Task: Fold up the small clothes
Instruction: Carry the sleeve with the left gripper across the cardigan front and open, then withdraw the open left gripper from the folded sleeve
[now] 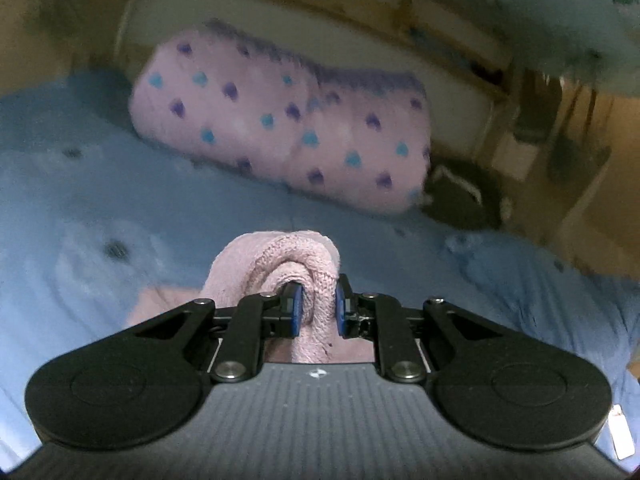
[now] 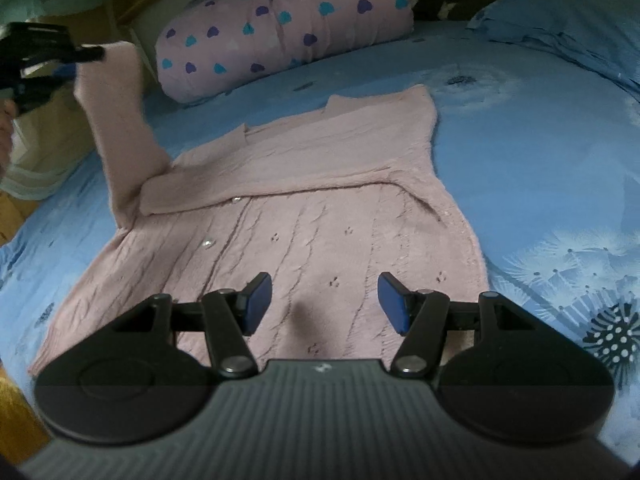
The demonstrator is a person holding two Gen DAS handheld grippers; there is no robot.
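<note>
A pink knit sweater (image 2: 304, 216) lies flat on the blue bedsheet (image 2: 520, 152), with one sleeve folded across its chest. My left gripper (image 1: 318, 308) is shut on the cuff of the other sleeve (image 1: 280, 268) and holds it raised above the bed. In the right wrist view that sleeve (image 2: 120, 120) rises from the sweater's left side up to the left gripper (image 2: 76, 62) at the upper left. My right gripper (image 2: 324, 300) is open and empty, hovering over the sweater's lower part.
A rolled pink quilt with blue and purple hearts (image 2: 288, 24) lies at the head of the bed. A blue pillow (image 2: 568, 28) sits at the upper right. A dark bag (image 1: 464, 196) lies beside the quilt. The bed's left edge (image 2: 16, 216) is near.
</note>
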